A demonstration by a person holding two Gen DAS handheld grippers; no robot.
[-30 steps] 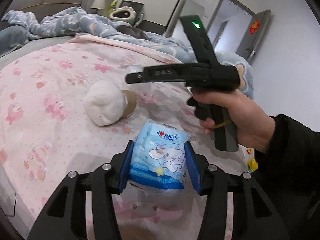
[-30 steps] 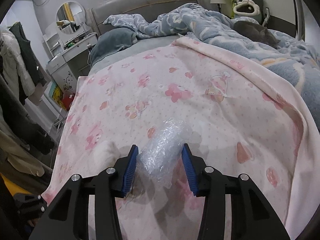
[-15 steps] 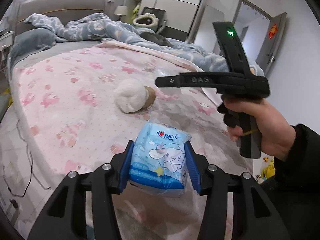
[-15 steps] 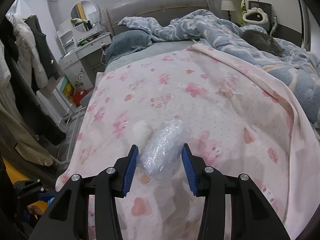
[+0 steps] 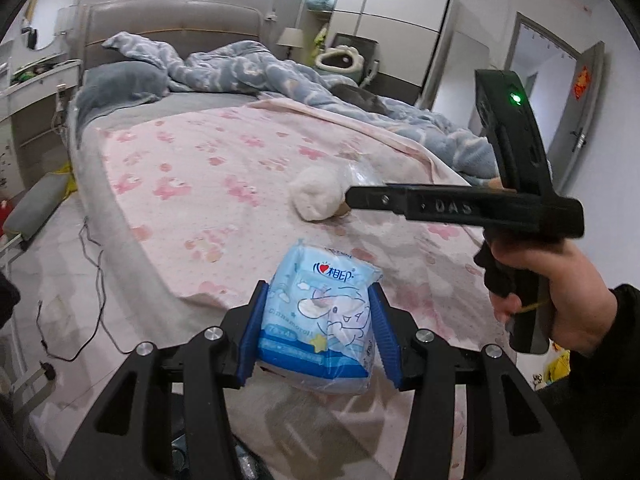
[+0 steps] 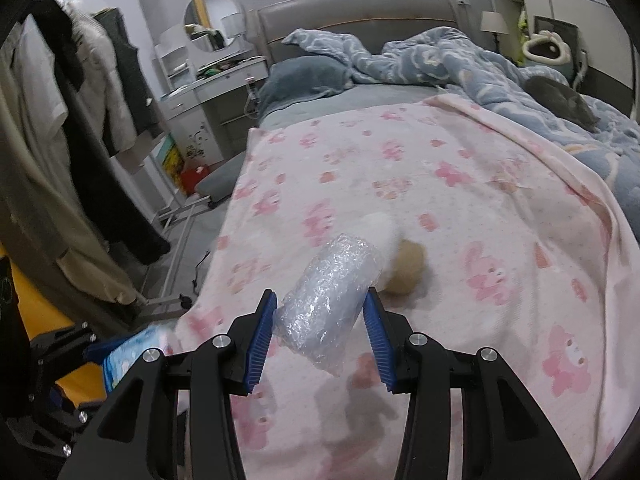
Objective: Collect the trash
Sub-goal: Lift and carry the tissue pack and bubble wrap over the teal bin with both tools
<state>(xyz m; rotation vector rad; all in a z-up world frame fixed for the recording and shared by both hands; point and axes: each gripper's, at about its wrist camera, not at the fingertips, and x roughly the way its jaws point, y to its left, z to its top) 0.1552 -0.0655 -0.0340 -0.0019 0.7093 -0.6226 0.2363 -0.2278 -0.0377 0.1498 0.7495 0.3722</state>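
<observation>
A bedroom: a bed under a pink bear-print blanket (image 5: 208,184) fills both views. Low centre of the left wrist view, the left gripper (image 5: 320,332) is clamped on a light-blue tissue pack (image 5: 320,320) printed "Cinnamoroll" with a cartoon dog. Only the right wrist view shows the right gripper (image 6: 320,330) clamped on crinkled clear plastic wrap (image 6: 328,300). A white fluffy ball (image 5: 318,198) lies on the blanket beyond; "DAS" reads on the right gripper's side.

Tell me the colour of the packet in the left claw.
Light blue tissue packet with a white cartoon print, clearest in the left wrist view.
</observation>
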